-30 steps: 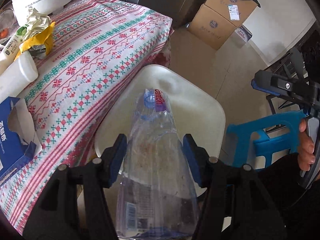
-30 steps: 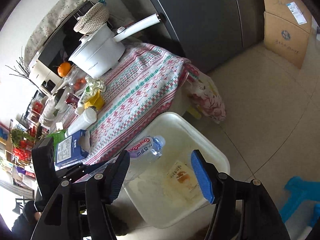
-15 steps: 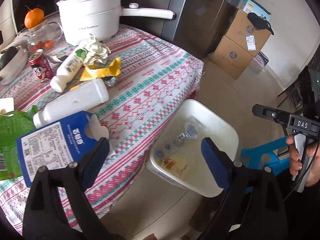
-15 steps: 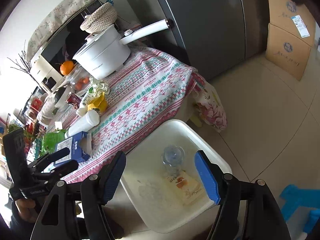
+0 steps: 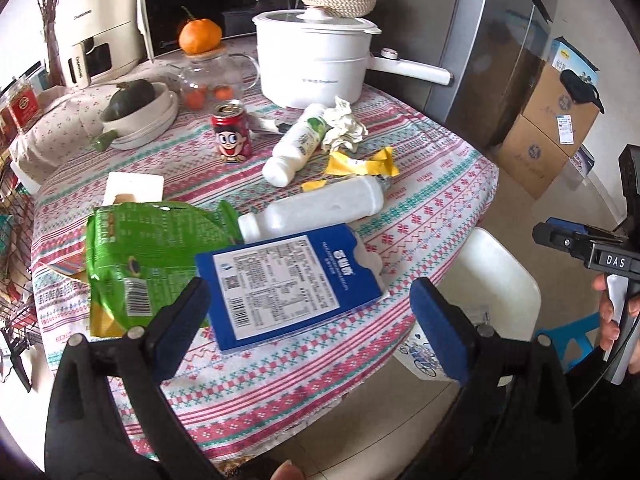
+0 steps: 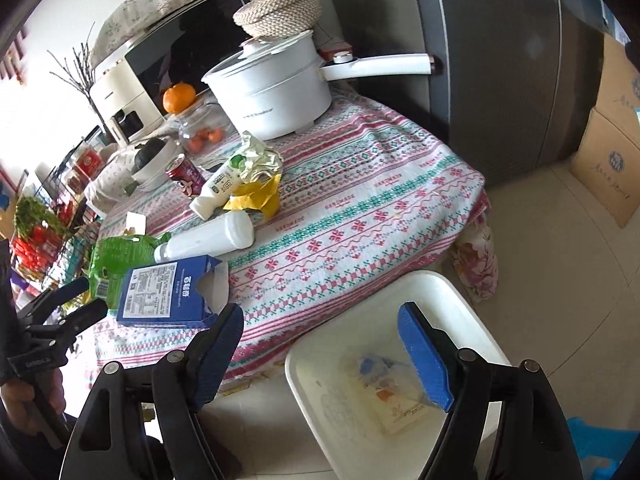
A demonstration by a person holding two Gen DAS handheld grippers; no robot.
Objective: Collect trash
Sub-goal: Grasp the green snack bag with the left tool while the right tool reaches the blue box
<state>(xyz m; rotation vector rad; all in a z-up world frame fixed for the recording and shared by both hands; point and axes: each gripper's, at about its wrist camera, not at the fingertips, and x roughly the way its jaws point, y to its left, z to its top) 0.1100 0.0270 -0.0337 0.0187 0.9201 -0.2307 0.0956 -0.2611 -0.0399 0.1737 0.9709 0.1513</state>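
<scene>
My left gripper (image 5: 316, 328) is open and empty, hovering over the near edge of the blue carton (image 5: 288, 280) on the patterned tablecloth (image 5: 432, 184). My right gripper (image 6: 324, 356) is open and empty above the white bin (image 6: 448, 292) on the floor, which holds the clear plastic bottle (image 6: 376, 364) and a flat packet (image 6: 400, 404). On the table lie a green bag (image 5: 148, 252), a white bottle (image 5: 316, 212), a green-label bottle (image 5: 296, 144), crumpled paper (image 5: 344, 124), a yellow wrapper (image 5: 360, 160) and a red can (image 5: 232, 132).
A white pot (image 5: 316, 60), a glass jar with an orange (image 5: 200, 36) on it, a bowl (image 5: 140, 116) and appliances stand at the table's back. Cardboard boxes (image 5: 548, 128) sit by the fridge (image 6: 500, 64). A blue stool (image 5: 568, 336) stands beside the bin.
My left gripper let the clear bottle go into the bin, opened wide and drew back up over the table to the blue carton. My right gripper stayed open above the bin.
</scene>
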